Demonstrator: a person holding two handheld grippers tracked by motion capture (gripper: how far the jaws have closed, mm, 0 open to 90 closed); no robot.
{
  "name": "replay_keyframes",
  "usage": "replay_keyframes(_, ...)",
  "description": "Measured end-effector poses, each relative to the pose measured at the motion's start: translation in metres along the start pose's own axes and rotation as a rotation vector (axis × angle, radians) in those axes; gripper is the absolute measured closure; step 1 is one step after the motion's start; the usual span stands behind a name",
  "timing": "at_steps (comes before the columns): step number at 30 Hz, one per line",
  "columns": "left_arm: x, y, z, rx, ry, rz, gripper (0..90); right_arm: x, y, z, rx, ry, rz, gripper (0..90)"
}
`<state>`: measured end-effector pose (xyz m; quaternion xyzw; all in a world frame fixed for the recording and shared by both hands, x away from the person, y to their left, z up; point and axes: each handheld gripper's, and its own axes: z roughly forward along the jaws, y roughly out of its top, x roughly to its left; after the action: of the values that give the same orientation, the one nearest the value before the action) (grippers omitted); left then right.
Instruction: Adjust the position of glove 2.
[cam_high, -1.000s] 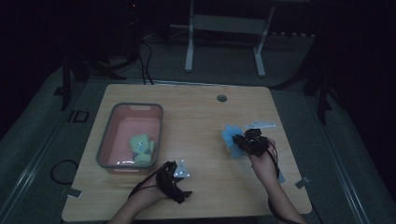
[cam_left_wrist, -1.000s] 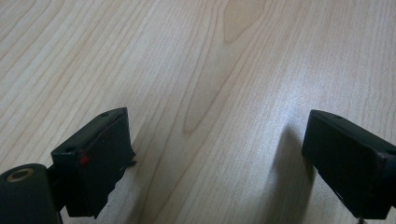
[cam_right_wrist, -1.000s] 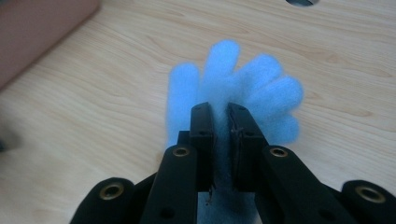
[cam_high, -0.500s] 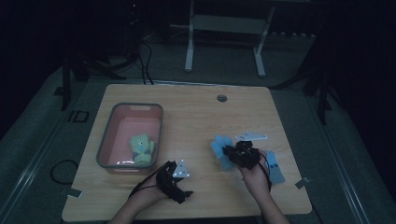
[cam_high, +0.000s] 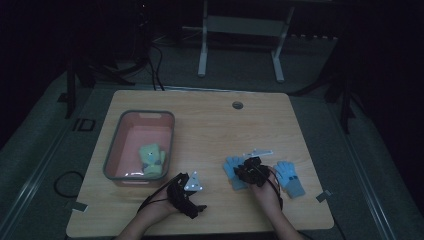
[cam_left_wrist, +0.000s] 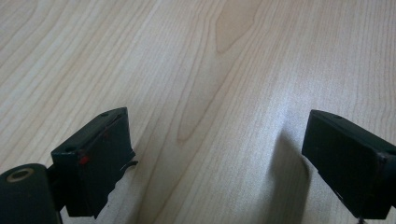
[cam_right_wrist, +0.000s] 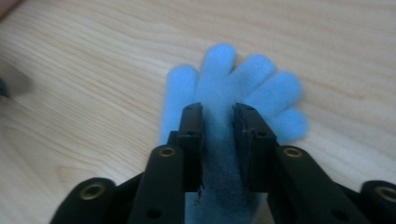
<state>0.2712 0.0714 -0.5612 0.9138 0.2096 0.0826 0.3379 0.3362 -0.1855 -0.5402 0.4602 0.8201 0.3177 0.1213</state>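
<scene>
The right gripper (cam_right_wrist: 218, 135) pinches only a fold of the blue glove (cam_right_wrist: 233, 88) lying near the table's (cam_high: 210, 125) right front, so it may slip free when lifted toward the pink bin (cam_high: 116, 159), while the left gripper (cam_left_wrist: 219, 154) rests spread.

Bare table (cam_high: 210, 130) is lying open ahead of your grippers. The pink bin (cam_high: 112, 155) is blocking the left side, and a second blue glove (cam_high: 290, 178) is sitting just right.
</scene>
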Motion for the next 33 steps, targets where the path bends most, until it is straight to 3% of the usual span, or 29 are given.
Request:
replay_keyframes(3,0.0,0.0,0.0,-0.001,-0.001,0.001,8.7,0.0,-0.003,0.004,0.005,0.009,0.01,66.8)
replay_keyframes(4,0.0,0.0,0.001,0.002,0.003,0.003,8.7,0.003,-0.004,0.005,0.002,-0.005,-0.01,58.9)
replay_keyframes(5,0.0,0.0,0.001,0.007,0.002,0.008,8.7,0.004,-0.004,0.005,-0.002,-0.012,-0.023,56.6)
replay_keyframes(11,-0.001,0.0,0.001,-0.004,-0.003,-0.001,8.7,0.014,-0.006,0.008,-0.021,-0.066,-0.06,52.6)
replay_keyframes(15,-0.001,-0.001,0.001,-0.006,-0.007,0.002,8.7,0.013,-0.005,0.001,-0.029,-0.049,-0.061,50.2)
replay_keyframes(18,-0.001,-0.001,0.002,-0.002,-0.01,0.006,8.7,0.009,-0.004,-0.011,-0.063,-0.001,-0.092,53.5)
replay_keyframes(24,0.0,-0.001,0.001,-0.009,-0.016,0.01,8.7,-0.016,-0.007,-0.043,-0.119,0.021,-0.146,57.2)
replay_keyframes(33,0.0,-0.001,0.002,0.01,-0.012,0.016,8.7,-0.072,-0.027,-0.078,-0.103,-0.004,-0.127,60.3)
